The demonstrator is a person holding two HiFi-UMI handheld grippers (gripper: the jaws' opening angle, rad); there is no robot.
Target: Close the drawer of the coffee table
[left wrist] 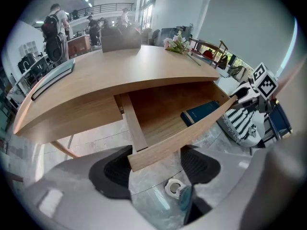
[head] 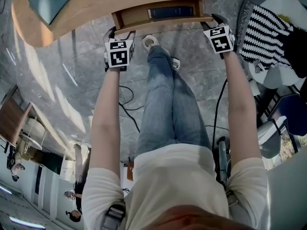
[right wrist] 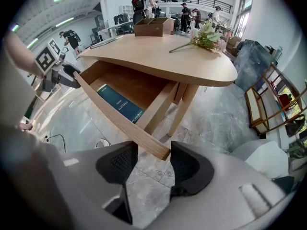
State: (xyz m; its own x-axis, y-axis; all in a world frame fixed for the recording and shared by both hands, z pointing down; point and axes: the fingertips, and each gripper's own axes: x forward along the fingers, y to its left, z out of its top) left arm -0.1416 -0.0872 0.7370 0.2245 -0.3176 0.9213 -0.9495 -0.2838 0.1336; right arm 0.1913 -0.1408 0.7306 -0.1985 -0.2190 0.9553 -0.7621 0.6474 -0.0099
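The left gripper [left wrist: 157,169] and right gripper [right wrist: 149,164] each stand wide open, straddling opposite end corners of the drawer [left wrist: 192,128] front without pinching it. The drawer hangs pulled out from under the coffee table [left wrist: 120,75], a blue book [left wrist: 201,111] inside. Pushing one end harder would likely skew and jam it.

Head view steeply down onto drawer [head: 132,16], gripper views close at its opposite front corners, all sharing it
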